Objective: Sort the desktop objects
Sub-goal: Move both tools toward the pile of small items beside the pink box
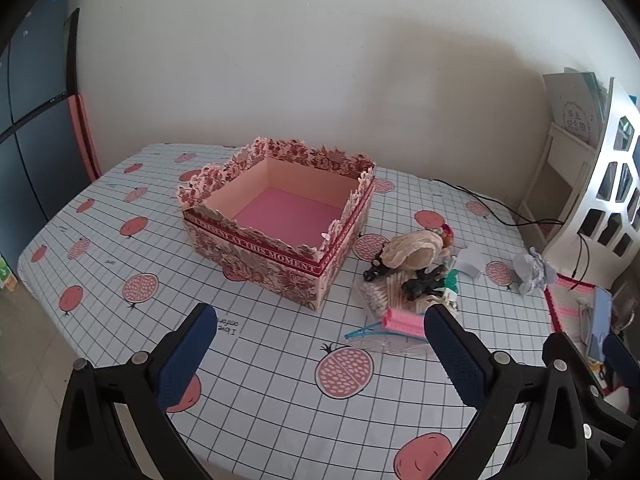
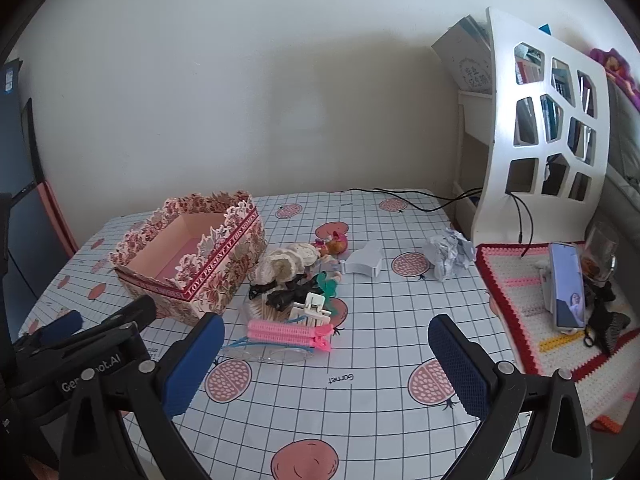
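Note:
An open floral pink box (image 1: pixel 280 216) (image 2: pixel 188 264) stands on the gridded tablecloth, its inside bare. Right of it lies a heap of small things: a cream crocheted piece (image 1: pixel 412 250) (image 2: pixel 284 264), black hair clips (image 2: pixel 286 294), cotton swabs (image 1: pixel 380 294), a pink hair clip (image 2: pixel 290 334) (image 1: pixel 402 325), clear glasses (image 2: pixel 272 354), a white clip (image 2: pixel 310 306) and a small doll (image 2: pixel 334 244). My left gripper (image 1: pixel 320 344) is open and empty in front of the box. My right gripper (image 2: pixel 326 354) is open and empty, just short of the pink clip.
A crumpled paper ball (image 2: pixel 450 252) (image 1: pixel 532 272) and a white holder (image 2: pixel 366 262) lie right of the heap. A crocheted mat (image 2: pixel 532 320) with a phone (image 2: pixel 566 288) lies at the right. A white cut-out shelf (image 2: pixel 548 120) and a black cable (image 2: pixel 404 198) are behind.

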The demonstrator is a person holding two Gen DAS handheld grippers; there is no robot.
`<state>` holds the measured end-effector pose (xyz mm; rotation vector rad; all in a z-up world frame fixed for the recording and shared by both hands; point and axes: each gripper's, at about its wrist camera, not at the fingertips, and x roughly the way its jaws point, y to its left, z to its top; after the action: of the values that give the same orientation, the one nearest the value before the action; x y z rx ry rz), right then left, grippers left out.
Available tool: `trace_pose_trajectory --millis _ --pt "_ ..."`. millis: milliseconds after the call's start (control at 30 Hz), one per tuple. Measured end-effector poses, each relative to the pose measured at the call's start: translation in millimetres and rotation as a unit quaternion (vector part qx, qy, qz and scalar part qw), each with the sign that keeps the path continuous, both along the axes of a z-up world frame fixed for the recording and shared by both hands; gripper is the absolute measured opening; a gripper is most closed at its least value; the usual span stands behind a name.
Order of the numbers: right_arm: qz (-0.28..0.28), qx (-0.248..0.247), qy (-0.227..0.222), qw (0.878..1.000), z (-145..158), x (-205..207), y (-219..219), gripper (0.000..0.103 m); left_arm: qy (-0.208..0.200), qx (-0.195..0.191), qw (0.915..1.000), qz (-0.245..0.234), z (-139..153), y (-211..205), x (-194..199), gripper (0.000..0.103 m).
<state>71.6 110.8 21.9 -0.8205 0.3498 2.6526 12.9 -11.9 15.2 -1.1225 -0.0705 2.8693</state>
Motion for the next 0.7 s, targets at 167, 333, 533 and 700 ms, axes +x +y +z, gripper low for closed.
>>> trace_pose_trajectory --millis 167,333,533,700 --pt "0.006 -0.021 -0.004 1.0 -4.0 -4.5 7.5 0.103 -0.009 0.011 0.9997 -0.02 -3.6 3.1 -6.1 0.103" --pt "0.011 -0.036 0.0 0.999 7.0 -18.0 23.0 0.103 -0.016 0.007 0.9991 -0.04 6.9 14.5 -23.4 0.103" --pt "0.008 -0.047 0.017 0.999 36.1 -37.5 44.0 0.103 -0.013 0.015 0.9986 -0.049 37.7 28.4 -48.8 0.103" --pt "0.007 -0.063 0.021 0.998 49.9 -54.9 62.0 0.103 -0.02 0.018 0.9984 -0.05 55.6 40.2 -71.1 0.103"
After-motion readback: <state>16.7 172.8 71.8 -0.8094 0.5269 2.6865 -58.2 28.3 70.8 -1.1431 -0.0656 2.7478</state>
